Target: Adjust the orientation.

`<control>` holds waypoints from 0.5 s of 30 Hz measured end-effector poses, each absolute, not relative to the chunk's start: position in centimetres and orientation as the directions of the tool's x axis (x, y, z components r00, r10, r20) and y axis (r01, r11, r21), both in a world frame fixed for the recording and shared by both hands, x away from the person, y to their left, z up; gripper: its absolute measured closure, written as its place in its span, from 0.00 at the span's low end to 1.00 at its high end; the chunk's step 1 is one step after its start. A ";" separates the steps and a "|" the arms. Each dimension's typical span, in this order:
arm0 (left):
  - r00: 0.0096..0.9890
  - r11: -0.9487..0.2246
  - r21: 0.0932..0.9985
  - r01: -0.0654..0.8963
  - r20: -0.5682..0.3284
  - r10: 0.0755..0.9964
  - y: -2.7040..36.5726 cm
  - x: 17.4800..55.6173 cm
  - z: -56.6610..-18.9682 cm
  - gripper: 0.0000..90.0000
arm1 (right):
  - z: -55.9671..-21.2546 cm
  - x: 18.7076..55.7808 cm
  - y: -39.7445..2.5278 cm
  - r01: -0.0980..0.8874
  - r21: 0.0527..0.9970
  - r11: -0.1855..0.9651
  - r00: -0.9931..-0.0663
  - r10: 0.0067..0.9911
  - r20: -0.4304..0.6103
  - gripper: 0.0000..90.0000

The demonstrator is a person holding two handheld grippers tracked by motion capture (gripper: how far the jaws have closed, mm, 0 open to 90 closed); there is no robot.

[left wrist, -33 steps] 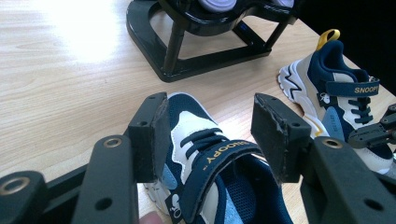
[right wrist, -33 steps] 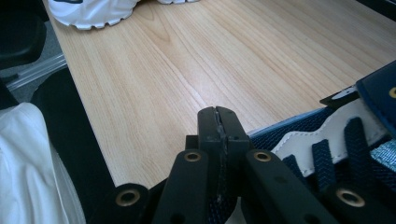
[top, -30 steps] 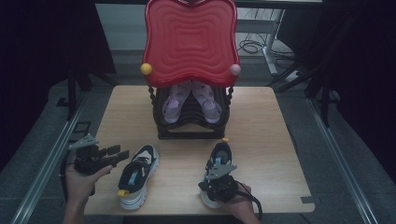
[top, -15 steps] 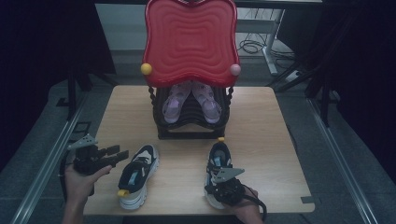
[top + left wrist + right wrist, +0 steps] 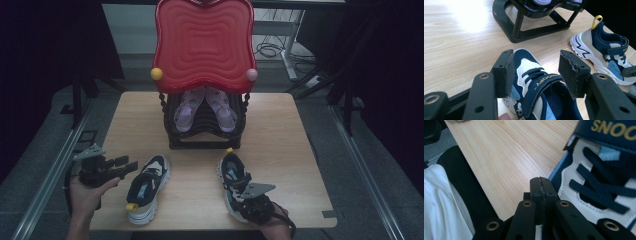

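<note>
Two navy, white and beige child's sneakers lie on the wooden table (image 5: pixel 280 130). The left sneaker (image 5: pixel 145 187) has its strap and laces (image 5: pixel 536 82) just beyond the spread pads of my left gripper (image 5: pixel 535 65), which is open and held by a hand at the table's left edge (image 5: pixel 131 166). The right sneaker (image 5: pixel 232 175) points its yellow heel loop at the rack. My right gripper (image 5: pixel 247 202) sits over its toe end near the front edge. In the right gripper view its jaws (image 5: pixel 540 186) are pressed together beside the sneaker's laces (image 5: pixel 599 192), with nothing showing between the pads.
A black shoe rack (image 5: pixel 205 130) with a red wavy top (image 5: pixel 204 40) stands at the table's back middle and holds purple sandals (image 5: pixel 187 107). The rack's foot (image 5: pixel 534 30) lies just beyond the left sneaker. The person's white and black clothing (image 5: pixel 446 202) is at the front edge.
The right gripper has slid a little right and toward the front edge along the right sneaker's toe. The left gripper and both sneakers have stayed in place.
</note>
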State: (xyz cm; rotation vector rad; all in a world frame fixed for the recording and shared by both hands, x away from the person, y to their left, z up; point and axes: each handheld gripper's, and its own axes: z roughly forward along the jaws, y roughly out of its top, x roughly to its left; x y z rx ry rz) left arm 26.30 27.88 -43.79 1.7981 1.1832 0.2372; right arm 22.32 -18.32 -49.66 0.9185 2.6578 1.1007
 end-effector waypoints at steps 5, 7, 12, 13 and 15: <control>0.517 -0.098 0.780 0.618 -0.309 0.798 27.8 26.3 -43.8 0.52 | -49.6 22.1 -19.5 0.502 0.674 0.542 -0.795 0.595 0.113 1.00; 0.516 -0.097 0.779 0.620 -0.311 0.798 27.8 26.3 -43.9 0.52 | -49.6 22.0 -20.0 0.505 0.673 0.540 -0.792 0.600 0.113 1.00; 0.516 -0.099 0.777 0.621 -0.311 0.798 27.8 26.4 -43.9 0.52 | -49.5 22.0 -21.0 0.510 0.669 0.540 -0.785 0.611 0.105 1.00; 0.517 -0.100 0.778 0.621 -0.310 0.798 27.8 26.4 -43.9 0.52 | -49.5 22.0 -21.1 0.514 0.670 0.536 -0.783 0.612 0.111 1.00; 0.517 -0.101 0.777 0.622 -0.310 0.798 27.8 26.4 -44.0 0.52 | -49.5 22.1 -21.3 0.515 0.670 0.535 -0.783 0.612 0.113 1.00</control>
